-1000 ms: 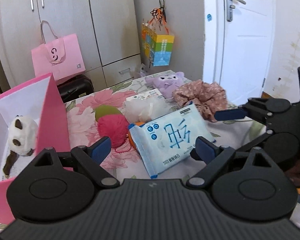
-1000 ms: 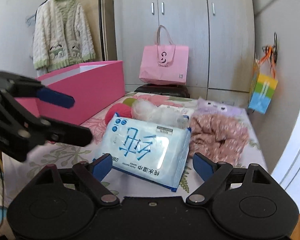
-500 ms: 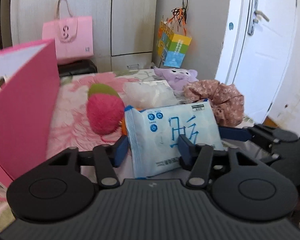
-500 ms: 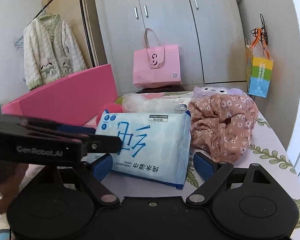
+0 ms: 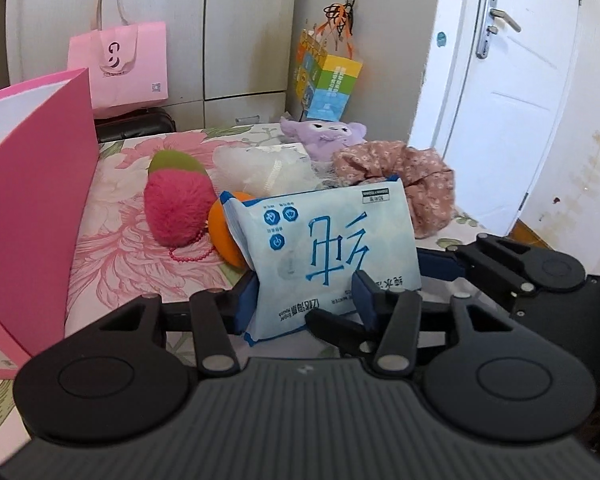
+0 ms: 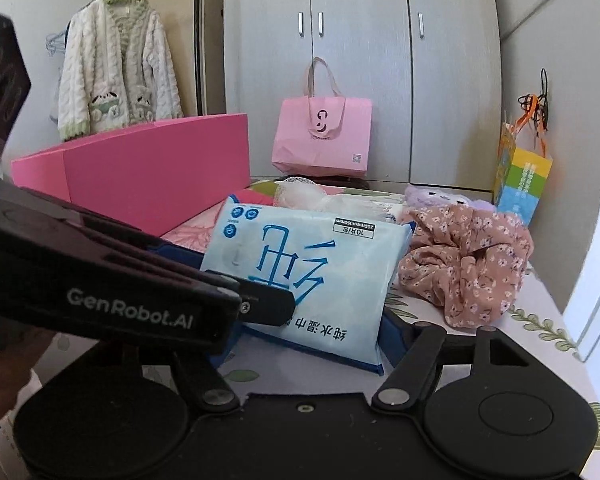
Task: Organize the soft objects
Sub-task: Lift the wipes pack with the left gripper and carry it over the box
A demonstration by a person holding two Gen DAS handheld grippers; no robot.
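Note:
A light-blue wet-wipes pack [image 5: 324, 248] [image 6: 308, 264] lies on the flowered bedspread, its far end tipped up. My left gripper [image 5: 306, 298] is shut on the pack's near edge, its jaws still closing a little. My right gripper [image 6: 312, 340] comes from the right and straddles the same pack. Its jaws are closing; the right pad sits at the pack's edge, and the left pad is hidden behind the left gripper's fingers [image 6: 260, 308]. A pink open box [image 5: 32, 200] [image 6: 152, 172] stands to the left.
Behind the pack lie a red strawberry plush [image 5: 178, 208], an orange ball [image 5: 224, 236], a white mesh puff [image 5: 260, 168], a purple plush [image 5: 324, 136] and a floral scrunchie [image 6: 468, 264]. A pink paper bag [image 5: 120, 64] stands at the wardrobe. A white door [image 5: 500, 120] is at right.
My left gripper came down and closed on the pack's near edge, tipping the pack up. My right gripper moved in around the pack and its jaws narrowed.

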